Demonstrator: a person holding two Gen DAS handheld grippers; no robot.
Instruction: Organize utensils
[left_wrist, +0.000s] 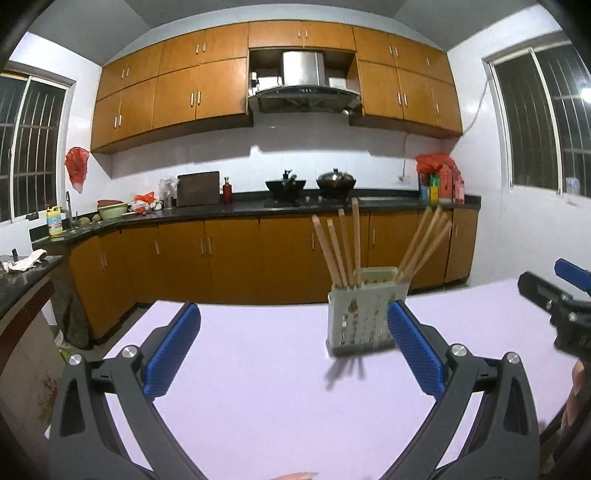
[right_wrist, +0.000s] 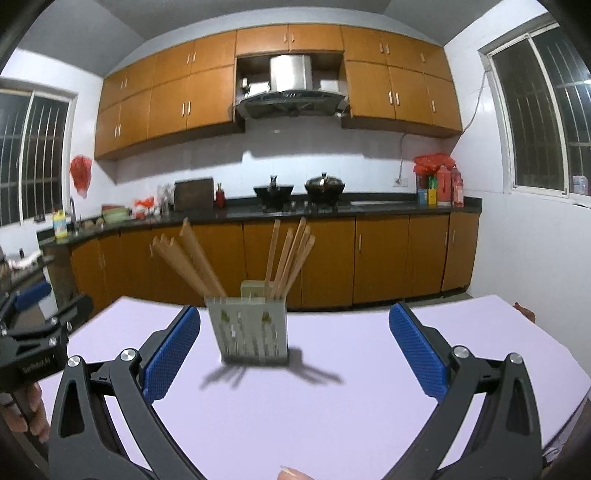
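Kitchen, artificial light. Orange-brown wooden wall cabinets (left_wrist: 177, 85) run above a black stone countertop (left_wrist: 243, 208), with a steel range hood (left_wrist: 303, 94) at the centre and two dark woks (left_wrist: 310, 184) on the hob below it. Barred windows (left_wrist: 543, 122) on both side walls. Base cabinets of the same wood close off the far side of the room.

Work surface: flat pale lilac tabletop (left_wrist: 266, 354). Its far edge lies just behind the holder; in the right wrist view its right edge slopes down toward the near right corner. Surface bare around the holder on all sides.

Task item: pale grey-green perforated plastic utensil holder (left_wrist: 360, 317), upright on the tabletop near the far edge. Two bundles of long light wooden chopsticks (left_wrist: 338, 247) stand in it, one bundle leaning left, the other right, tips fanned well above the rim. Slight motion blur on the holder in both views.

Left gripper (left_wrist: 293, 350): black frame, blue ribbed pads, jaws wide apart, nothing between them. Holder sits ahead, overlapped in view by the right-hand pad; contact cannot be confirmed.

Right gripper (right_wrist: 295, 354): same build, jaws wide apart, empty. Holder ahead, just inside the left-hand pad, apparently apart from it.

Each gripper shows at the edge of the other's view, well apart, with open table between. A fingertip (right_wrist: 295, 472) shows at the bottom edge.
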